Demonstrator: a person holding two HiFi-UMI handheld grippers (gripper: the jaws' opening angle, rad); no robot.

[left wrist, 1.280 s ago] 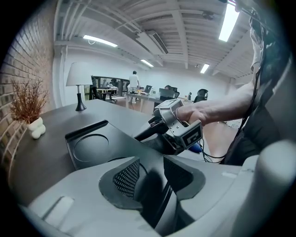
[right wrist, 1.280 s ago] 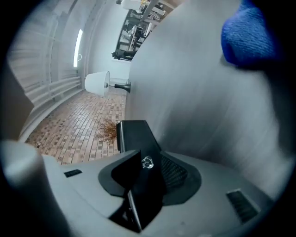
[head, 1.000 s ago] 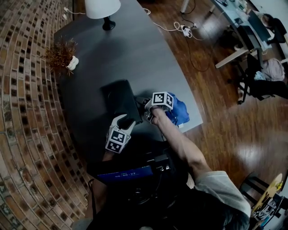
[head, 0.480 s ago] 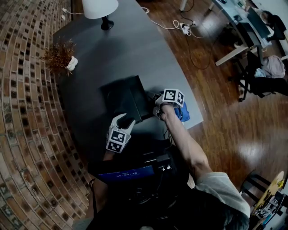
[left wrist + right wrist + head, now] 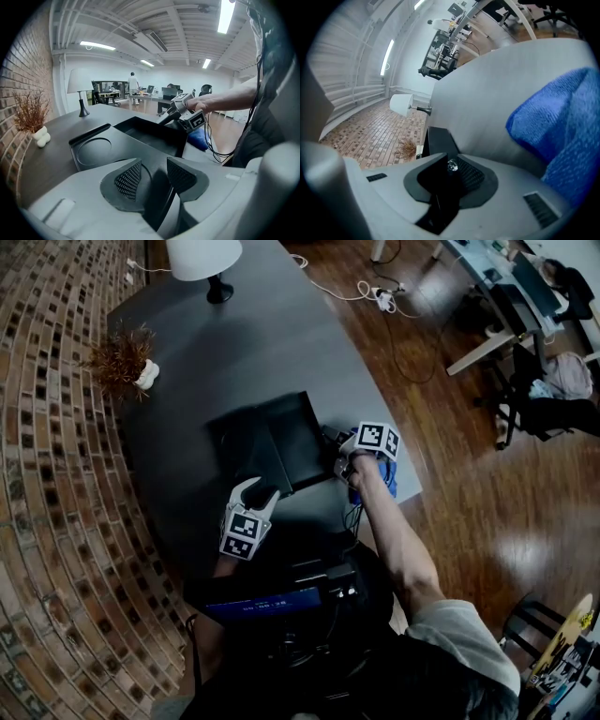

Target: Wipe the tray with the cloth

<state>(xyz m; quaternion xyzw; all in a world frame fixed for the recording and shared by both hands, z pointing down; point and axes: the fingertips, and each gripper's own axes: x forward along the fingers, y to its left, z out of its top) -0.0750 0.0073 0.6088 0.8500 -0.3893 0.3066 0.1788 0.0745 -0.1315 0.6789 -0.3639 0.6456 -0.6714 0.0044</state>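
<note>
Head view looking steeply down on a dark grey table point(image 5: 281, 343). Two black trays are lying at its middle: a shallow tray point(image 5: 239, 442) with a round recess, and a deep tray point(image 5: 300, 432) overlapping its right side. The left gripper point(image 5: 259, 491) is reaching onto the shallow tray's near rim. The right gripper point(image 5: 339, 463) is meeting the deep tray's right corner. The blue cloth point(image 5: 389, 474) is lying bunched at the table's right edge, just beside and partly under the right gripper, off both trays. A white lamp point(image 5: 204, 259) and a dried plant point(image 5: 122, 352) in a white pot are standing at the far end.

Left gripper view: the left gripper's point(image 5: 154, 176) jaws are standing partly apart with the shallow tray's point(image 5: 93, 150) dark rim running between them. They seem to be gripping it, though dark pads against a dark tray are making contact hard to judge. Beyond, the right gripper point(image 5: 166, 117) is holding the deep tray's point(image 5: 150, 133) corner, with the cloth point(image 5: 199, 139) behind it.

Right gripper view: the right gripper's point(image 5: 447, 171) jaws are pressing together on a thin black edge of the deep tray point(image 5: 440, 140). The cloth point(image 5: 558, 126) is filling the right side, resting on the table point(image 5: 487, 93).
</note>
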